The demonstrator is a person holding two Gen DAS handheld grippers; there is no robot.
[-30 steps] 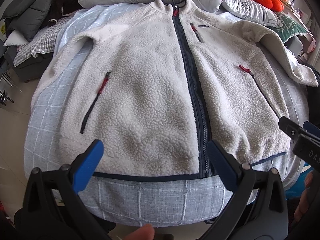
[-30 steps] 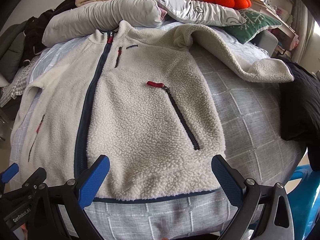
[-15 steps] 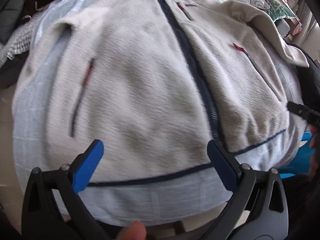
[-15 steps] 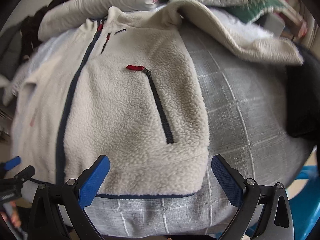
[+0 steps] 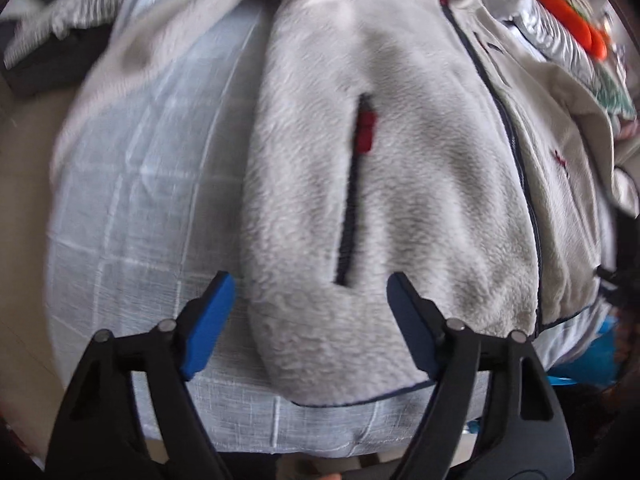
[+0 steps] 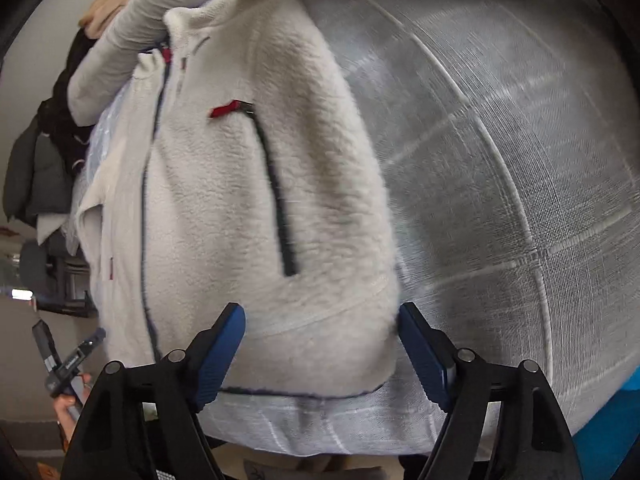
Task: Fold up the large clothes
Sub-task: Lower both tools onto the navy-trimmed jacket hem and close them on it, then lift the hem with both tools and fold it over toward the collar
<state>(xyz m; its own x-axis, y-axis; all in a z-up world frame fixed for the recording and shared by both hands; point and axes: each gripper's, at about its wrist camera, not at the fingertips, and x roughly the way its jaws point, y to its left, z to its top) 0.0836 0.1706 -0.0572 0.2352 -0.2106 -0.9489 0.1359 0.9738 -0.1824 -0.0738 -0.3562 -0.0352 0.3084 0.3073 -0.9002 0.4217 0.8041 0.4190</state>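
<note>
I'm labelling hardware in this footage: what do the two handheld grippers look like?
Both match: the left gripper and right gripper each have two black plastic arms with triangular cut-outs, round metal pivot pins and flat blue fingertip pads. No cables or sleeves are visible.

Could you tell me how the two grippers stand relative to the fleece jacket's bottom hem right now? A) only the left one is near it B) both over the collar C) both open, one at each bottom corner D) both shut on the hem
C: the left gripper and right gripper each have fingers spread wide around a bottom corner of the fleece jacket, not yet closed.
</note>
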